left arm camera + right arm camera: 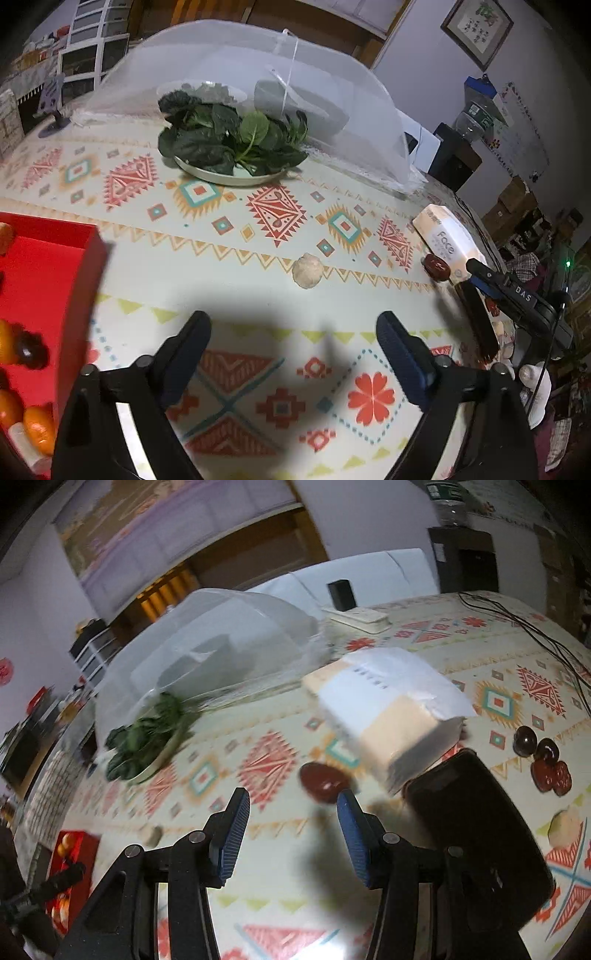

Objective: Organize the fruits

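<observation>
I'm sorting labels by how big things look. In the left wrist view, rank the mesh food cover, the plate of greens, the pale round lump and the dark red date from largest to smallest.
1. White mesh dome food cover
2. Metal plate of dark leafy greens
3. Pale beige round lump
4. Dark red glossy date; only slightly smaller-looking than the lump.

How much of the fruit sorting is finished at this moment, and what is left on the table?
Done: several orange fruits lie in the red box. In hand: nothing; the left tongs and right tongs are both open and empty. Left: a dark red fruit just ahead of the right tongs, a pale round one, and a dark cluster beside the tissue pack.
</observation>
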`<control>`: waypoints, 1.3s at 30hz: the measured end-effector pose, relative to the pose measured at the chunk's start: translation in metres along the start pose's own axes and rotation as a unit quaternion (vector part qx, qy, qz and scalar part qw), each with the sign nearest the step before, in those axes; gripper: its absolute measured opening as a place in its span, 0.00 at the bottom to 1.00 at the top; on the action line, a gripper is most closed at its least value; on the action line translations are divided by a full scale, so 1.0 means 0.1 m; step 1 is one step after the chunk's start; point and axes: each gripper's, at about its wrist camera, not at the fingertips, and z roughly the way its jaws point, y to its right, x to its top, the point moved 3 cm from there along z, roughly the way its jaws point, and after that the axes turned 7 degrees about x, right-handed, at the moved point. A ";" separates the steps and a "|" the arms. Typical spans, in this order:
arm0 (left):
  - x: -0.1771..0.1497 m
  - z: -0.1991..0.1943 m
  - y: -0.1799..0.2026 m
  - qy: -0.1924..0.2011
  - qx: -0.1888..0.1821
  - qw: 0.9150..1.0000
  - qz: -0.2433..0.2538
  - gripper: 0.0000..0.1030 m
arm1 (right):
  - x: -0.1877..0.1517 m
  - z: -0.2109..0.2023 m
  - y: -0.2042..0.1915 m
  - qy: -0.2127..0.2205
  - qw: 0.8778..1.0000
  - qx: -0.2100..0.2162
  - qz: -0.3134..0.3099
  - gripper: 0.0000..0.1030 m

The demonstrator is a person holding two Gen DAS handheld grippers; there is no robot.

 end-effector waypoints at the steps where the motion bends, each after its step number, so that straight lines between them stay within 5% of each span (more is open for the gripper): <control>1: 0.01 0.06 0.03 -0.004 0.000 1.000 0.004 0.73 | 0.02 0.05 0.02 -0.003 1.000 -0.006 -0.002 0.52; 12: 0.02 0.47 0.17 -0.011 0.018 0.999 0.042 0.68 | 0.08 0.72 0.14 -0.055 0.995 -0.075 -0.034 0.52; 25: 0.14 0.76 0.45 -0.010 0.045 0.995 0.093 0.67 | 0.02 0.80 0.04 -0.054 0.995 -0.072 -0.042 0.47; 27: 0.13 0.80 0.50 -0.010 0.059 0.993 0.105 0.51 | -0.02 0.78 0.01 -0.058 0.996 -0.063 -0.037 0.47; 28: 0.12 0.81 0.52 -0.010 0.066 0.991 0.114 0.31 | -0.04 0.77 -0.01 -0.059 0.996 -0.061 -0.036 0.47; 29: 0.11 0.81 0.53 -0.009 0.071 0.990 0.119 0.21 | -0.06 0.75 -0.03 -0.060 0.996 -0.058 -0.036 0.46; 39: 0.01 0.32 0.38 0.014 0.050 0.994 0.098 0.17 | -0.24 0.57 -0.25 -0.066 0.997 -0.027 -0.043 0.44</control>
